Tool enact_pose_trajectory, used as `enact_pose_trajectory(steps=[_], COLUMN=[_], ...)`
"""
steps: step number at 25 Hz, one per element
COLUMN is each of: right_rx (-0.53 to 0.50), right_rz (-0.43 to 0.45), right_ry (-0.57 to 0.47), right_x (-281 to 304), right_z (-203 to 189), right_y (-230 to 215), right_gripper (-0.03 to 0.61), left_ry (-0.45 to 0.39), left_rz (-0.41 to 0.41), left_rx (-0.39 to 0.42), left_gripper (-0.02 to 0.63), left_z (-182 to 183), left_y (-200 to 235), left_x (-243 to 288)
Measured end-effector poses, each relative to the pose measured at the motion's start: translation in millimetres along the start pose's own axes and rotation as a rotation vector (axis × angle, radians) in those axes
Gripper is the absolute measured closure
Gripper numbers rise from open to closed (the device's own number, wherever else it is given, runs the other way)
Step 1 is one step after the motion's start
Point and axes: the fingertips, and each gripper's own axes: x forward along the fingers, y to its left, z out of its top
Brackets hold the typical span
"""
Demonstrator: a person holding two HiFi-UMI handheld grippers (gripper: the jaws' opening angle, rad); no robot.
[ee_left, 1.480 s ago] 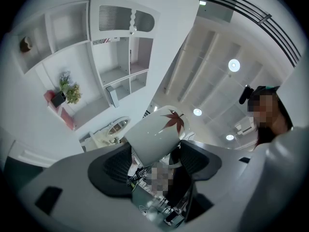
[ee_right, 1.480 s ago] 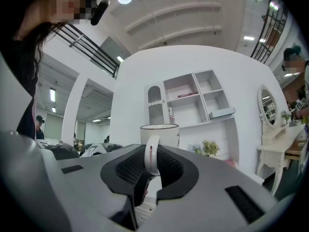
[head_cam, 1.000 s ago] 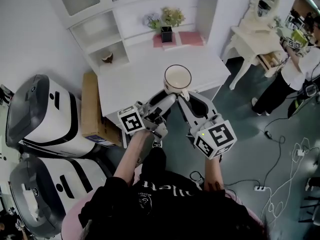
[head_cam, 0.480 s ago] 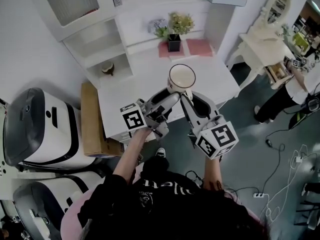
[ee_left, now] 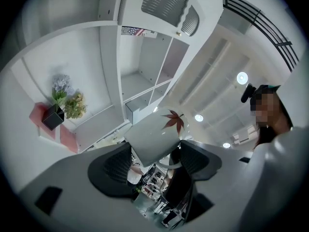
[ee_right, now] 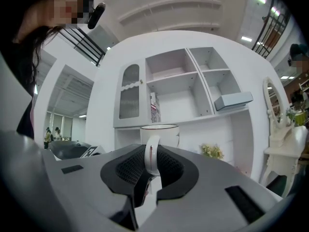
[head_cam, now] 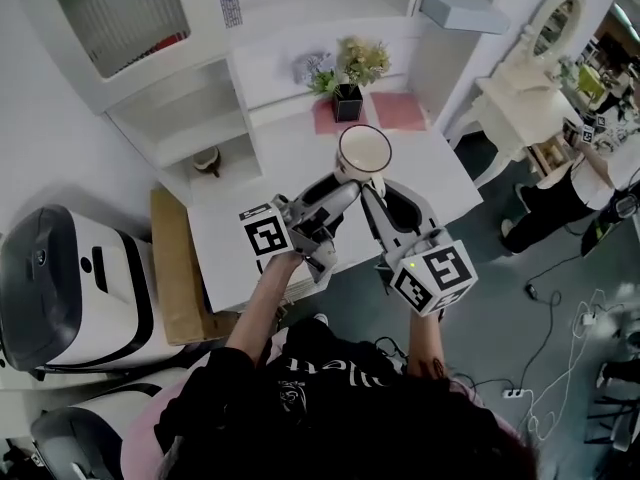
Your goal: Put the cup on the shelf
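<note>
1. Where the white table (head_cam: 270, 173) meets the far wall, a white shelf (head_cam: 190, 118) rises in open compartments. A potted plant (head_cam: 347, 88) stands at the table's far edge, between pink mats (head_cam: 400, 111).
2. Left of the table a cardboard box (head_cam: 175, 268) sits beside white machines (head_cam: 70, 278). To the right, a white dressing table (head_cam: 510, 98) with an oval mirror (head_cam: 553, 28) stands on the grey floor (head_cam: 520, 308).
3. The cup (head_cam: 362, 154) is held in the air over the table's right part, mouth up, between both grippers.
4. It is white with a thin dark rim, a loop handle and a red leaf (ee_left: 174, 121) on its side.
5. The right gripper (head_cam: 378, 190) has its jaws clenched on the handle; the left gripper (head_cam: 335, 193) has its jaws grasping the cup's body low down.
</note>
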Motion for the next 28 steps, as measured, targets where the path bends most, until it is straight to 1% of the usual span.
enact_pose_trajectory(steps=[4, 9, 12, 17, 22, 28], right_rx=[-0.010, -0.031, -0.037, -0.038, -0.057, -0.053], right_rz=[-0.013, -0.013, 0.000, 0.036, 0.103, 0.182], right_ry=[-0.005, -0.014, -0.037, -0.092, -0.127, -0.157], right_x=[17, 35, 48, 71, 94, 127], right_z=[6, 19, 31, 52, 78, 106], right_y=[-10, -22, -34, -55, -79, -111], right_gripper=[0.489, 0.489, 0.489, 0.489, 0.489, 0.489], left_ry=[0.007, -0.013, -0.019, -0.052, -0.088, -0.139], left_rz=[-0.017, -0.029, -0.027, -0.010, -0.004, 0.045], left_rx=[0.000, 0.001, 0.025, 0.070, 0.120, 0.169], left_gripper=[0.295, 0.295, 0.295, 0.295, 0.295, 0.295], left_z=[15, 35, 52, 80, 111, 148], left_y=[11, 19, 24, 32, 37, 51], left_x=[10, 25, 39, 62, 90, 123])
